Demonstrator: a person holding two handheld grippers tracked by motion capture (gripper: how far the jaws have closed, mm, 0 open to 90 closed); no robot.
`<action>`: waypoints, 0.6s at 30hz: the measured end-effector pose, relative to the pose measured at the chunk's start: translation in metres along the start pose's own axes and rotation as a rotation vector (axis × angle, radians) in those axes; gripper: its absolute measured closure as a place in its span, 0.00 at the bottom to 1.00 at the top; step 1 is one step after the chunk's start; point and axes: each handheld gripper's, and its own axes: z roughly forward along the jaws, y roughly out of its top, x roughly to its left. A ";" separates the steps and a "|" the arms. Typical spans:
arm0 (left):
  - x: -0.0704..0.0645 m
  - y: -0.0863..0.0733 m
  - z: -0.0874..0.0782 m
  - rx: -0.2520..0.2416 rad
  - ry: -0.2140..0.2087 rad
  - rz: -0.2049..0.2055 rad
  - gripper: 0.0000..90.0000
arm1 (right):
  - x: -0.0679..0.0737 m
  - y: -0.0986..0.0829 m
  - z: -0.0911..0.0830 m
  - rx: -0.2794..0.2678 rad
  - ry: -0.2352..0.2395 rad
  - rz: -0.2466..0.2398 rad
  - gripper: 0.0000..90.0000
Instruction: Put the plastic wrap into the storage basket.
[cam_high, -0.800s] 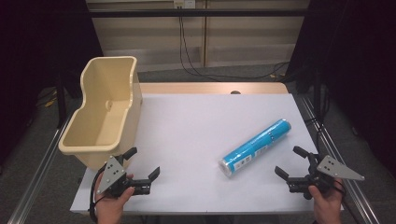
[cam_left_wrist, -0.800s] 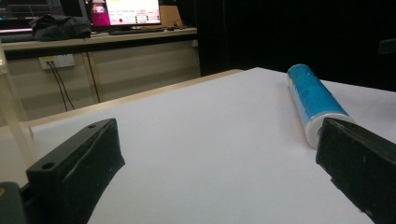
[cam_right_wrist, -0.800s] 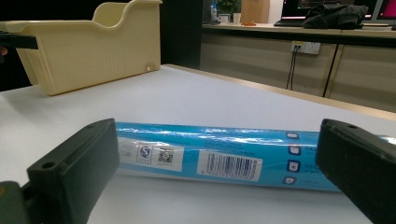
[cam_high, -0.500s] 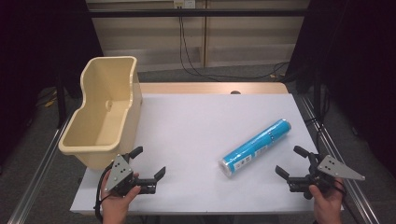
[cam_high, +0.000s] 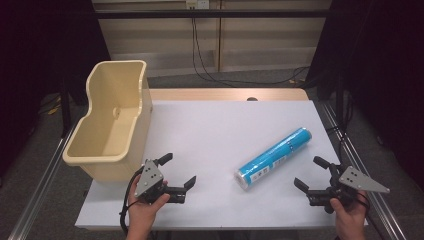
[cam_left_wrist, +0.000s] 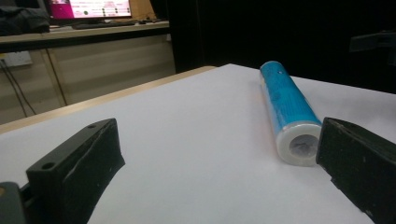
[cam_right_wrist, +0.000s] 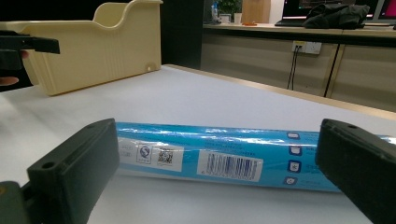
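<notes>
- blue roll lies flat on the white table, well right of the beige bin, long axis diagonal, near end toward me
- my right gripper is nearer, broadside to it, jaws wide, empty
- my left gripper, by the bin, faces its end cap, jaws also wide, empty

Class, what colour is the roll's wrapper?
Bright blue, with white ends; the roll shows best in the right gripper view.
</notes>
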 end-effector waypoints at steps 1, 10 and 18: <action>-0.003 0.001 0.006 0.000 -0.012 -0.002 0.00 | 0.000 0.000 0.000 -0.001 0.001 0.000 0.00; -0.013 0.007 0.031 0.000 -0.054 -0.015 0.00 | 0.000 0.000 0.000 -0.004 0.000 -0.001 0.00; -0.023 0.009 0.052 0.007 -0.088 -0.023 0.00 | 0.000 0.000 -0.001 -0.003 0.000 -0.004 0.00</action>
